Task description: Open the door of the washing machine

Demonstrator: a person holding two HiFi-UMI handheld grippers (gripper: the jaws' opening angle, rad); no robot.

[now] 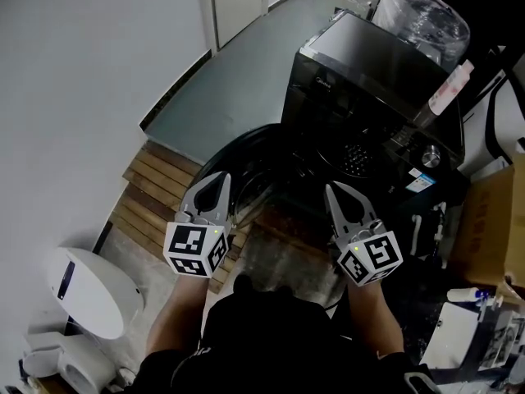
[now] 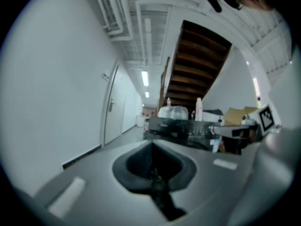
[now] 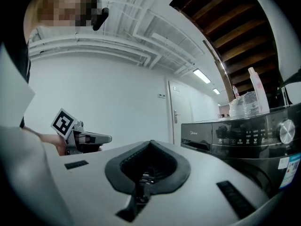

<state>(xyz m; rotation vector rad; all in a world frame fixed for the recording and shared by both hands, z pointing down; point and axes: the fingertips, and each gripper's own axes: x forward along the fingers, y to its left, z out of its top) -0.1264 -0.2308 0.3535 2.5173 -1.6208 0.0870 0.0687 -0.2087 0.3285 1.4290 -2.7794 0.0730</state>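
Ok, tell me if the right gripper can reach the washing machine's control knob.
Likely yes: the right gripper, shut and empty, has nothing between it and the control knob.

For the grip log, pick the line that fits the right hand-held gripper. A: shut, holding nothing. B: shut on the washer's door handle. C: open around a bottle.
A: in the right gripper view the right hand-held gripper has its jaws together with nothing between them, and the washing machine stands off to one side.
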